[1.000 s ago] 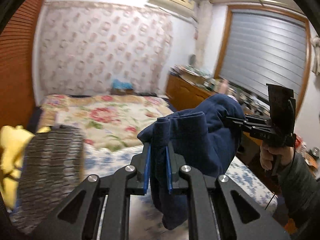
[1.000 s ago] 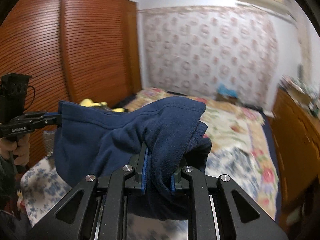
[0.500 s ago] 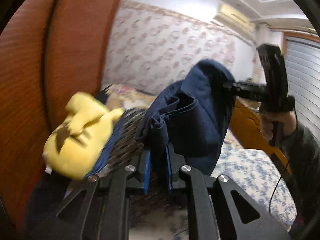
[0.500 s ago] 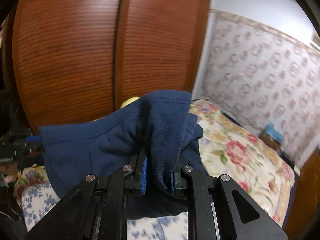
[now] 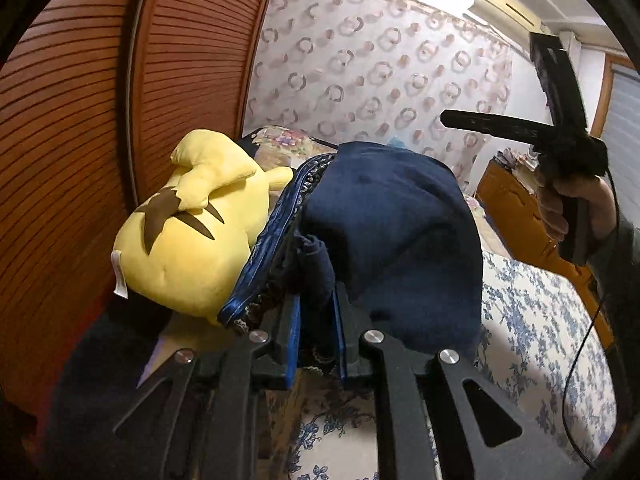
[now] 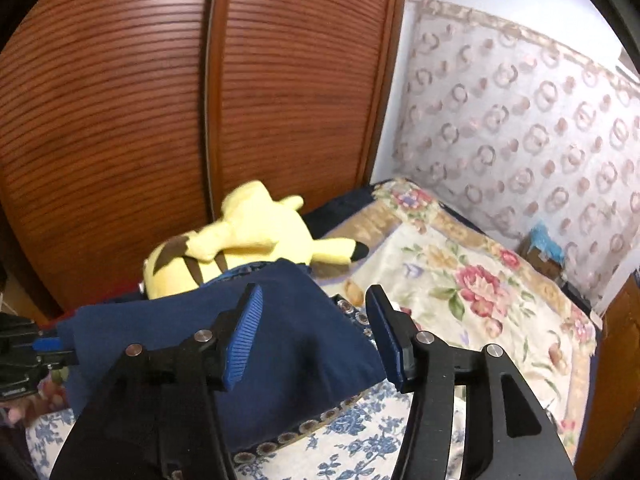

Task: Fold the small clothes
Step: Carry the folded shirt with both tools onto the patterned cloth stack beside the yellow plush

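Item 1, nearest: your left gripper [image 5: 316, 336]. Its blue pads are clenched on a bunched edge of the navy garment [image 5: 392, 236], so that corner stays pinned while the rest settles. You are the only anchor on the cloth at this moment.

Item 2: your right gripper [image 6: 312, 336]. Its jaws are opening, pads standing clear to either side with the navy cloth lying below and between them, not pressed. From the left wrist view it shows lifted off above the garment, the hand [image 5: 576, 208] on its handle. A release here reads as a deliberate set-down: the folded piece is meant to stay where it lies.

Item 3: the navy garment itself. It rests in a rounded, doubled heap on a dark folded textile with patterned edging [image 6: 304, 436], apparently a stack of finished pieces. Placement on that stack suggests the fold is done or near done.

Item 4: yellow plush toy [image 5: 192, 232], just beside the stack on its far side, touching the edging. It crowds the pile; mind it when you let go on the left.

Item 5: bedspread, blue floral [image 5: 540, 320] near, rose-patterned quilt [image 6: 480, 280] further off.

Item 6, farthest: slatted wooden wardrobe doors [image 6: 160, 120] and patterned wall covering [image 6: 540, 120].
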`<state>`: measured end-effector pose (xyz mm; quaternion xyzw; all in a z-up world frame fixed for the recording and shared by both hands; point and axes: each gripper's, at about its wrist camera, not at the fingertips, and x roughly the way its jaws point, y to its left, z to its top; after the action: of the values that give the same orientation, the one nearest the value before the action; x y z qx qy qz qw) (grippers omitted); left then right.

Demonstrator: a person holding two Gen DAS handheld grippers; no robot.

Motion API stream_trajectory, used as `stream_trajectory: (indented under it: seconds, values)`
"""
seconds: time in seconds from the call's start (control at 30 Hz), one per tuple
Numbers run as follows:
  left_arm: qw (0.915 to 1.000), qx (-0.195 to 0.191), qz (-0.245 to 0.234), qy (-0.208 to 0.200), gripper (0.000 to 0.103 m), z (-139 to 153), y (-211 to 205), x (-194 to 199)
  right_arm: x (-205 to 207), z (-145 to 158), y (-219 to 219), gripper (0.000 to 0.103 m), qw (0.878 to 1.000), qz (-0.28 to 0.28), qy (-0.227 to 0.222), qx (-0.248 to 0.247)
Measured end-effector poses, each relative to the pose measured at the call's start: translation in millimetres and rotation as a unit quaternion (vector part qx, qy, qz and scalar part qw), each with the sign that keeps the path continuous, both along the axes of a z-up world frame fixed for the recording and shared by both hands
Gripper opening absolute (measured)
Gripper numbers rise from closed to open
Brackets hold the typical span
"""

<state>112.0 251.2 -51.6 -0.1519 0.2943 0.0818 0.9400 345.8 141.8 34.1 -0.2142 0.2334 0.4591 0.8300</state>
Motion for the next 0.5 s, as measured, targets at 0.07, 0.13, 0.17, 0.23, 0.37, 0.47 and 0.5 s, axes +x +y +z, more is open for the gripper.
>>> stream_trajectory:
  seconds: [0.07,0.13,0.17,0.23,0.37,0.47,0.5]
  values:
    - [1.0,0.005,0.001,0.0,0.013,6.1,-1.4,-0.9,-6.8,-3.8,-4.9,0.055,1.0,0.025,0.014,0.013]
    - [0.9999,0.012,0.002,0.002,0.015,9.7,-3.3,-3.1,-13.7,-17.7,-4.9,0.055,0.998,0.042,0.043,0.018]
    - [0.9999,0.016,0.003,0.002,0.018,11.0,-4.0,-4.6,-16.6,-26.9,-2.2,0.055,0.997,0.045,0.053,0.015]
    - [0.9995,0.03,0.004,-0.002,0.022,15.2,-6.0,-10.0,-26.6,-46.7,5.7,0.055,0.997,0.048,0.066,0.002]
    - [0.9984,0.055,0.002,-0.013,0.044,27.4,-12.2,-21.2,-31.3,-86.8,12.7,0.055,0.997,0.029,0.062,-0.025]
    - [0.9971,0.072,0.0,-0.024,0.055,38.3,-20.6,-28.7,-31.6,-92.5,6.6,0.055,0.998,0.008,0.061,-0.007]
    - [0.9966,0.078,-0.002,-0.029,0.058,42.3,-24.5,-30.9,-33.4,-90.0,3.7,0.055,0.998,0.001,0.063,-0.001]
